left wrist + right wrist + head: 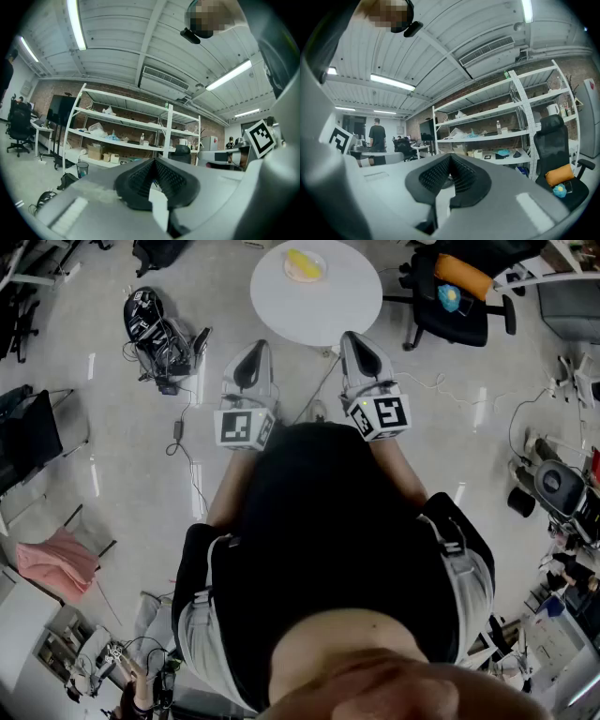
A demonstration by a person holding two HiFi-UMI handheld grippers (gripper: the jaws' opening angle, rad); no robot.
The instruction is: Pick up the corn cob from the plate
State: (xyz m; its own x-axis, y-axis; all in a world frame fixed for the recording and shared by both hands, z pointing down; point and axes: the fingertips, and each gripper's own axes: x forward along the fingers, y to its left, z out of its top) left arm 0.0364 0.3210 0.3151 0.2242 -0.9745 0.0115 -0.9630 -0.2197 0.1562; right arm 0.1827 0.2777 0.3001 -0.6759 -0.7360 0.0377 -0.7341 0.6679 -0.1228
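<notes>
A yellow corn cob (302, 262) lies on a small plate (317, 274) at the far side of a round white table (319, 306) in the head view. Both grippers are held level, side by side, short of the table's near edge. My left gripper (254, 346) has its jaws together with nothing between them, and so does my right gripper (352, 337). In the left gripper view the black pads of the left gripper (154, 161) meet at their tips. The right gripper (450, 157) looks the same in the right gripper view. Neither gripper view shows the corn or the table.
A black office chair with an orange cushion (459, 282) stands right of the table. A dark bag and cables (155, 329) lie on the floor at the left, and a pink cloth (58, 563) further back. White shelving (126, 136) lines the brick wall, and a person (377, 136) stands far off.
</notes>
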